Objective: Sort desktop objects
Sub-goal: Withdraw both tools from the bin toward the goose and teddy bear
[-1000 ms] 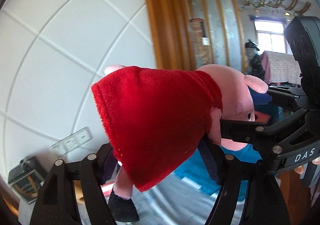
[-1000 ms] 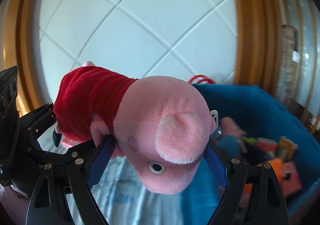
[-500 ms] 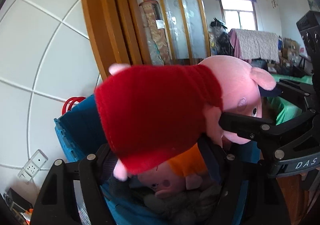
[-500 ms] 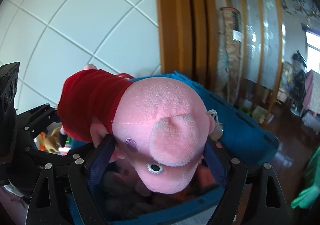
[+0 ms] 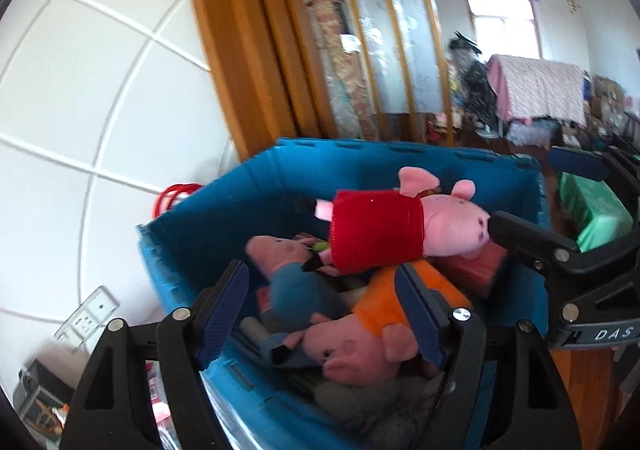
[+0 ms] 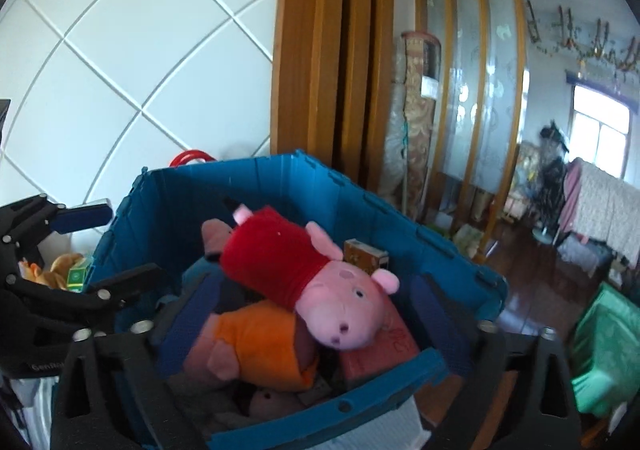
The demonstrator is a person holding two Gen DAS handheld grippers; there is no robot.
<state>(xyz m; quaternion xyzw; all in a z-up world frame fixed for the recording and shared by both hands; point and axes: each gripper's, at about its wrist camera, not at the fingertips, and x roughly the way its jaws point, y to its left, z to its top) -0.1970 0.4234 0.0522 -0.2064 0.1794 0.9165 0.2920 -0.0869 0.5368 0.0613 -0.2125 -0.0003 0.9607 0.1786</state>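
Observation:
A pink pig plush in a red dress (image 5: pixel 384 234) (image 6: pixel 288 270) lies loose on top of other toys inside the blue bin (image 5: pixel 360 149) (image 6: pixel 224 171). My left gripper (image 5: pixel 320 314) hangs over the bin's near side, open, with nothing pressed between its blue pads. My right gripper (image 6: pixel 312 322) hovers over the same bin with its jaws opening and the pig lying free beyond them. Each gripper shows at the edge of the other's view: the right gripper (image 5: pixel 548 197) on the right, the left gripper (image 6: pixel 108 250) on the left.
The bin also holds an orange-dressed pig plush (image 6: pixel 256 342), a blue-clothed plush (image 5: pixel 296 290), a red box (image 6: pixel 384 346) and a small brown box (image 6: pixel 366 256). A white tiled wall and a wooden door frame (image 6: pixel 320 49) stand behind. A yellow plush (image 6: pixel 60 270) lies left of the bin.
Both grippers held the red-dressed pig over the bin; now both have let go and it lies on the toys inside. Both pairs of jaws stand wider.

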